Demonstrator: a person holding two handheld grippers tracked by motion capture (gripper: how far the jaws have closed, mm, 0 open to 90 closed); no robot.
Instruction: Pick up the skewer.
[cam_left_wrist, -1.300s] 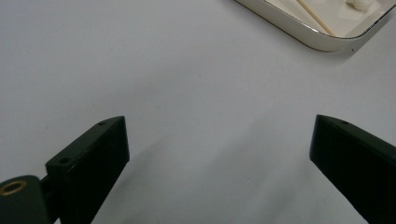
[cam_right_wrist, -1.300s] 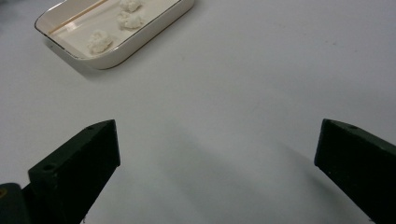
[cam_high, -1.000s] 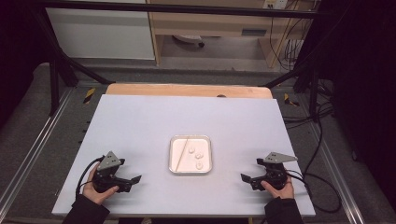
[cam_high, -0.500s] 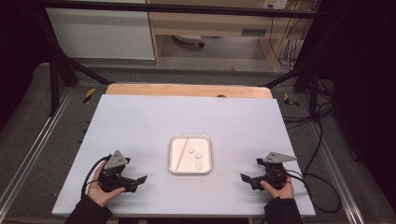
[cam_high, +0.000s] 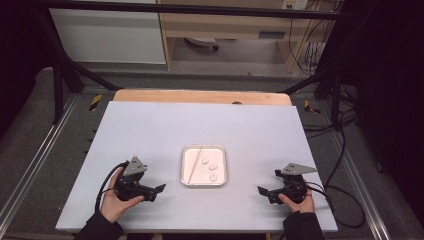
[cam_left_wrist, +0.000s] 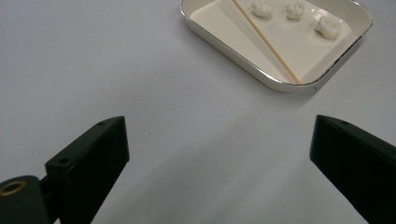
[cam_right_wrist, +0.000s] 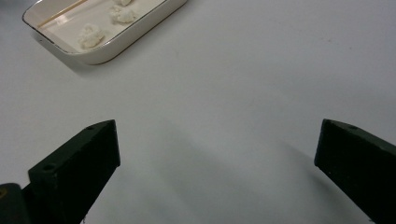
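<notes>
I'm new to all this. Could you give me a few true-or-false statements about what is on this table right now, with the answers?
1. The shallow white square tray holds three small white lumps. True.
2. A thin wooden stick lies on the bare table beside the tray. False: it lies inside the tray.
3. The left gripper has its jaws spread with nothing between them. True.
4. The right gripper is clamped on a lump. False: it is open and empty, apart from the tray.
</notes>
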